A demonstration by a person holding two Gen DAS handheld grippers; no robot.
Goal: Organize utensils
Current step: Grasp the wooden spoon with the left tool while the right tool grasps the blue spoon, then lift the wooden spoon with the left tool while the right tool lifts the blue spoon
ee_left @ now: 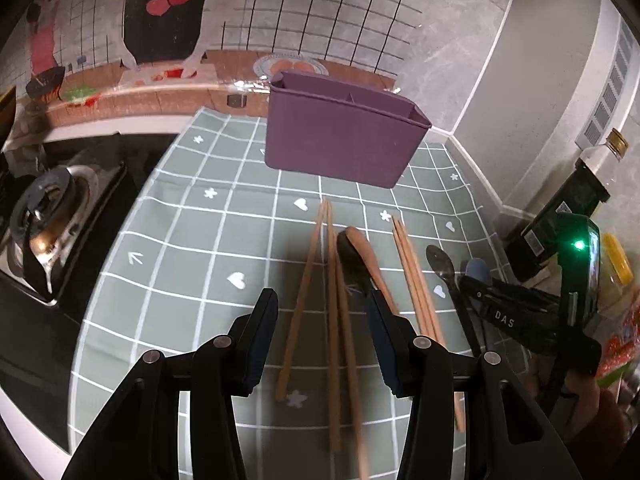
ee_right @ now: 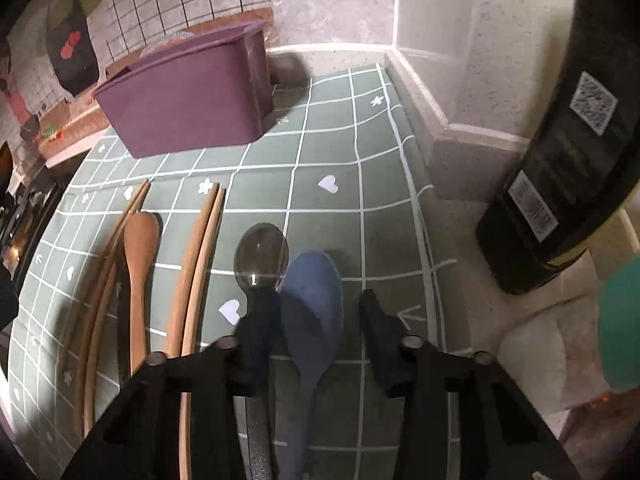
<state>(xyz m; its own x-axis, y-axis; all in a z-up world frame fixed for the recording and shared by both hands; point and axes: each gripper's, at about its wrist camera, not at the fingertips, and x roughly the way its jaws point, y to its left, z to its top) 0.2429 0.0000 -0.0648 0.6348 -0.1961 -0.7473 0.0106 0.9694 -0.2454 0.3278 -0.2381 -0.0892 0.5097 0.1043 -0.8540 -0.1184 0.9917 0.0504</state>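
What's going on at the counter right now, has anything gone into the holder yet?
Nothing is picked up yet. Both grippers are open and empty. The left gripper hovers over wooden chopsticks and a wooden spoon. The right gripper straddles the blue spoon, next to a metal spoon. All utensils lie on the green checked mat. The purple holder stands behind them; its inside is mostly hidden, but nothing sticks out.
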